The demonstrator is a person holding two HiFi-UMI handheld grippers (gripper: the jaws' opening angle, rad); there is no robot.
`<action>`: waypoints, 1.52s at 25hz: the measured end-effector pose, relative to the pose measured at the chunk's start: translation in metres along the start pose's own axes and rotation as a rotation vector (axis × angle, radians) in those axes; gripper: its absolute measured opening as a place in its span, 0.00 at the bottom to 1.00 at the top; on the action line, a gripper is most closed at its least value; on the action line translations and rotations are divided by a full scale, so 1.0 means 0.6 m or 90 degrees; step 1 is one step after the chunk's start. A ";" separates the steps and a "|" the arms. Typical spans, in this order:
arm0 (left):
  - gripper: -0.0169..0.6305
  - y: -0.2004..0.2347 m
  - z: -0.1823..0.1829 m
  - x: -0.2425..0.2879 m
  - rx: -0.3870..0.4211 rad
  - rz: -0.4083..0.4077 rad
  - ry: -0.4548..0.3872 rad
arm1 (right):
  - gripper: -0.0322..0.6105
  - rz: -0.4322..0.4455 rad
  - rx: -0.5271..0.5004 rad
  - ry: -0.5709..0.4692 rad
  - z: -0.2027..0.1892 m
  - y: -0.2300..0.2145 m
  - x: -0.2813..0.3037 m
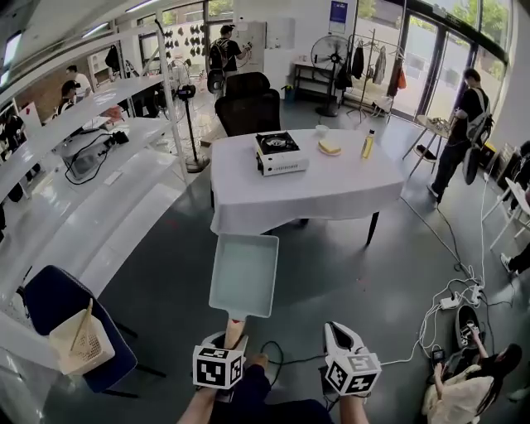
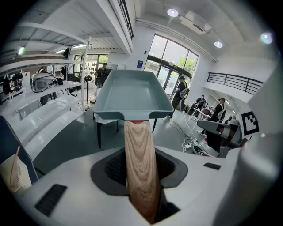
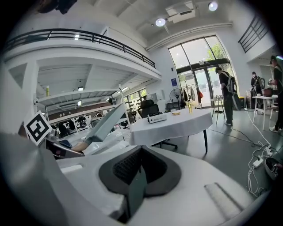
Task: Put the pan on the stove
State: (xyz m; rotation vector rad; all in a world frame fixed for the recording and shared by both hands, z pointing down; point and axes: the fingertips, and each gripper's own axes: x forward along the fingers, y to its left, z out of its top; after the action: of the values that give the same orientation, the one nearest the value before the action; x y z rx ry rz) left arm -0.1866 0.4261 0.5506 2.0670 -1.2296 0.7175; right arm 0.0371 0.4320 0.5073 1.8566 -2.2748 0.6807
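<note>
My left gripper (image 1: 230,338) is hiding the end of the pan handle (image 2: 140,167); the bottom edge is cropping my forearms (image 1: 201,406).

No writing can be read anywhere in these views. A blue sign (image 1: 338,15) hangs on the far wall, at about twelve o'clock from the table (image 1: 331,195), but it is too small to make out. The stove (image 1: 280,154) shows no legible print on its front panel. The cubes (image 1: 219,367) on the left tool (image 1: 233,334) and right tool (image 1: 335,331) carry only black-and-white square patterns, not letters or numbers.
</note>
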 end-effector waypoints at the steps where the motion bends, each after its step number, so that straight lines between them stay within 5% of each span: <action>1: 0.22 0.005 0.013 0.007 0.000 0.000 -0.001 | 0.05 -0.001 0.000 -0.001 0.009 -0.002 0.012; 22: 0.22 0.119 0.206 0.165 0.035 -0.029 0.014 | 0.05 -0.043 0.015 -0.010 0.103 -0.032 0.239; 38: 0.22 0.175 0.198 0.175 -0.021 -0.028 0.035 | 0.05 -0.016 0.047 0.022 0.094 0.009 0.292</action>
State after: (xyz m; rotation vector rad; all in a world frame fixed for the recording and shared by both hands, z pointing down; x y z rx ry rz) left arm -0.2209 0.2404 0.5718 2.0278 -1.1544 0.7230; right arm 0.0009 0.2518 0.5208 1.8868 -2.2315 0.7975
